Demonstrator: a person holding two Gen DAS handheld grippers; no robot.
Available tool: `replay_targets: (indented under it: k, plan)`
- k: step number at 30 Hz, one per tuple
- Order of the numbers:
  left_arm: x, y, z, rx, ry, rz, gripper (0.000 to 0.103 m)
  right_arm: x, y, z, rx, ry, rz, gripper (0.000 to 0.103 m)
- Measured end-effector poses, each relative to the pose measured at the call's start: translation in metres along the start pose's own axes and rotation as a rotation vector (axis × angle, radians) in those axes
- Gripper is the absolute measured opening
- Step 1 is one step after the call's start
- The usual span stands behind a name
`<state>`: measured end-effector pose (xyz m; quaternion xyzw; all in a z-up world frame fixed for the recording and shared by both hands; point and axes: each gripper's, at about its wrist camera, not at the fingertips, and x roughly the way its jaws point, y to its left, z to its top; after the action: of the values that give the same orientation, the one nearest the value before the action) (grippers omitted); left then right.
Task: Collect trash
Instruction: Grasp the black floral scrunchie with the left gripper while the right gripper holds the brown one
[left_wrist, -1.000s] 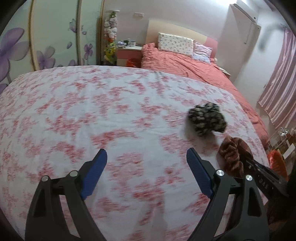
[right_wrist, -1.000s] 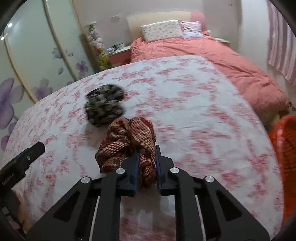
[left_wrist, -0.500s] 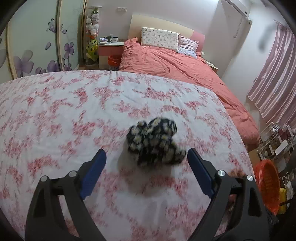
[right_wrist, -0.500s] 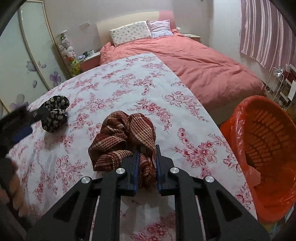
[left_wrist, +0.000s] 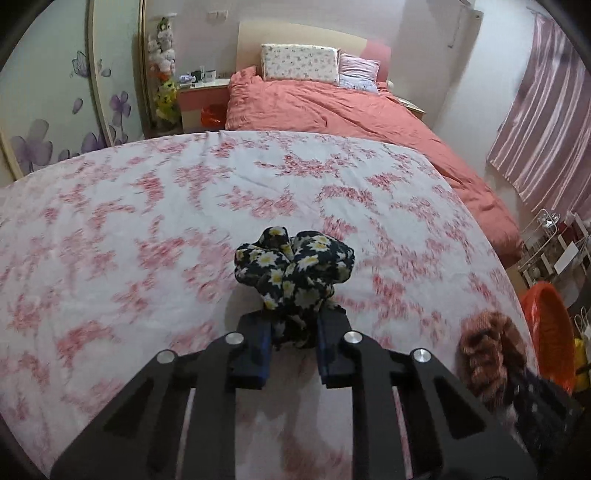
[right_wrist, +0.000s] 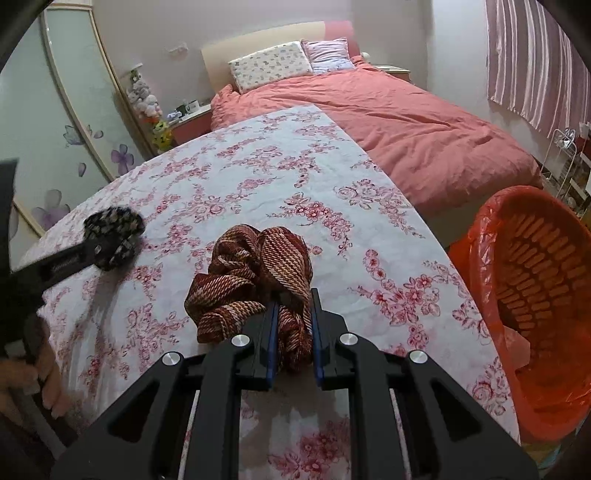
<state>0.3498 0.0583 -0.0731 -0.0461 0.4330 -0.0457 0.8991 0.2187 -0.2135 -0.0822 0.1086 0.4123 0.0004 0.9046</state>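
Observation:
A crumpled black cloth with daisies (left_wrist: 293, 267) lies on the flowered tablecloth (left_wrist: 147, 229). My left gripper (left_wrist: 293, 339) is closing its jaws on the cloth's near end, and the blue pads press the fabric. In the right wrist view that same cloth (right_wrist: 114, 236) shows at the left with the left gripper (right_wrist: 74, 258) on it. My right gripper (right_wrist: 293, 332) is shut on a red-brown striped cloth (right_wrist: 251, 273), held just above the table near its right edge. The striped cloth (left_wrist: 487, 347) also appears at the lower right of the left wrist view.
An orange basket lined with an orange bag (right_wrist: 491, 236) stands on the floor just past the table's right edge. A bed with a pink cover (right_wrist: 424, 129) lies beyond the table. A person's hand (right_wrist: 40, 384) grips the left tool. A wire rack (left_wrist: 546, 247) stands by the curtain.
My left gripper swung over to the black daisy cloth and shut its wide-open jaws on it. My right gripper carried the striped cloth toward the table's right edge, bringing the orange basket into view.

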Motion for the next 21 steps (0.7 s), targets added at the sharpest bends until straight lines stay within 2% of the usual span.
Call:
replay_targets:
  k: [9,15,21]
  plan:
    - [-0.054,0.014,-0.048,0.054,-0.028,0.051,0.021,-0.005,0.009,-0.010,-0.027,0.003,0.019,0.015]
    - [-0.048,0.024,-0.059,0.011,0.009,0.073,0.024,-0.001,0.014,-0.012,-0.045,0.005,-0.005,0.015]
    - [-0.046,0.024,-0.062,-0.006,0.006,0.089,0.027,0.000,0.017,-0.012,-0.062,0.007,-0.022,0.016]
